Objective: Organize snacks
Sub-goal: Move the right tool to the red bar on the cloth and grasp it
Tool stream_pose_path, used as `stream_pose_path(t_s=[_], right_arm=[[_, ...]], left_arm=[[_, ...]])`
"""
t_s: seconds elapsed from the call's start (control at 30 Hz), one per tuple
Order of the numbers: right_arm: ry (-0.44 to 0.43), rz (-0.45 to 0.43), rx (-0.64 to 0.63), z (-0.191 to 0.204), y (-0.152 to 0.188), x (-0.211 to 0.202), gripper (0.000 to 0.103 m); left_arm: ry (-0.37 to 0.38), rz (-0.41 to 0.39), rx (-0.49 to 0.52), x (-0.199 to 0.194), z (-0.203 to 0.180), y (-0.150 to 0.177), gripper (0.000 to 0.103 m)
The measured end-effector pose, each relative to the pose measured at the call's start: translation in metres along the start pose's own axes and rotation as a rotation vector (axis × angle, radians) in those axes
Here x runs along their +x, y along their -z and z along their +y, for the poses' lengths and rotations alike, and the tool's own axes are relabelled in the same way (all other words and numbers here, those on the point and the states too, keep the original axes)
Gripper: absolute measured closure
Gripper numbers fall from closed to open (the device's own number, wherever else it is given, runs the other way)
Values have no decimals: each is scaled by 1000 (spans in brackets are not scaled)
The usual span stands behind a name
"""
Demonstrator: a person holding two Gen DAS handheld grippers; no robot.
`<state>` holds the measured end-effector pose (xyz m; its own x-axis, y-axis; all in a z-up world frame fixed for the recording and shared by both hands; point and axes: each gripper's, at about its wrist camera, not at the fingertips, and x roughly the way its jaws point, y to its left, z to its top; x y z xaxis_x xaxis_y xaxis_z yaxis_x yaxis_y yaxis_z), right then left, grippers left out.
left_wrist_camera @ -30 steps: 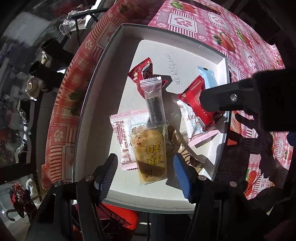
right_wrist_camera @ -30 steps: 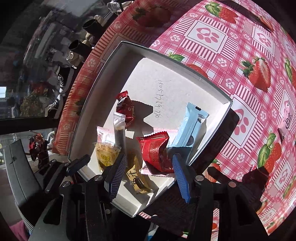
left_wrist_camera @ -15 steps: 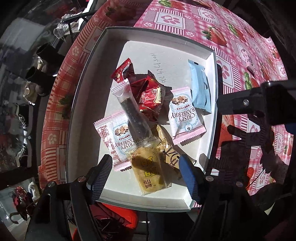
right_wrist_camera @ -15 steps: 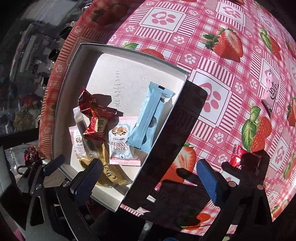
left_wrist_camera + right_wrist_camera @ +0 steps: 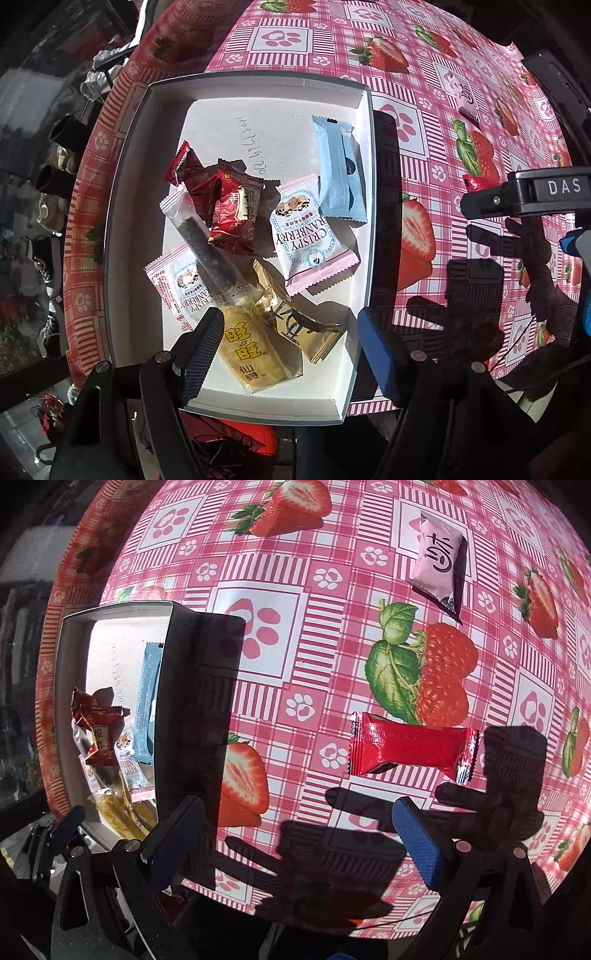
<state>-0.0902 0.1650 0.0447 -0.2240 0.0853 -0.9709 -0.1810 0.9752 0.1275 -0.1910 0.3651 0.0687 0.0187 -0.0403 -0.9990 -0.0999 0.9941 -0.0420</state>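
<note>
With its jaws standing wide and empty, the right gripper (image 5: pixel 295 834) is hovering over the tablecloth (image 5: pixel 295 686) — the red wrapped snack (image 5: pixel 410 749) is lying right of centre, so it should be straddling the wrapper's short width — while the left gripper (image 5: pixel 291 347), released, is hanging over the box (image 5: pixel 125 206).

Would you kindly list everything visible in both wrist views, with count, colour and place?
Box: one, white, on the tablecloth.
Cranberry crisp packets: two, pink-white, in the box.
Red snack packets: two, in the box.
Blue packet: one, by the box's wall.
Clear stick packet: one, dark filling, in the box.
Yellow cracker packet: one, in the box.
Gold packet: one, in the box.
Red candy: one, on the cloth.
Pink packet: one, on the cloth.
Tablecloth: pink, strawberries.
Left gripper: open, above the box.
Right gripper: open, near the red candy.
</note>
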Motion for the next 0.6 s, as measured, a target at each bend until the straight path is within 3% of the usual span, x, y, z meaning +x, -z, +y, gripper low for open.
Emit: stream_pose_path(t_s=[0.43,0.6], right_arm=[[-35,29,299,-120,14,10,1],[-17,18,280,-130,0,7,1]], left_arm=[[12,25,64,-7,-50,-5,25],[10,36,89,-9,-63,-12,25]])
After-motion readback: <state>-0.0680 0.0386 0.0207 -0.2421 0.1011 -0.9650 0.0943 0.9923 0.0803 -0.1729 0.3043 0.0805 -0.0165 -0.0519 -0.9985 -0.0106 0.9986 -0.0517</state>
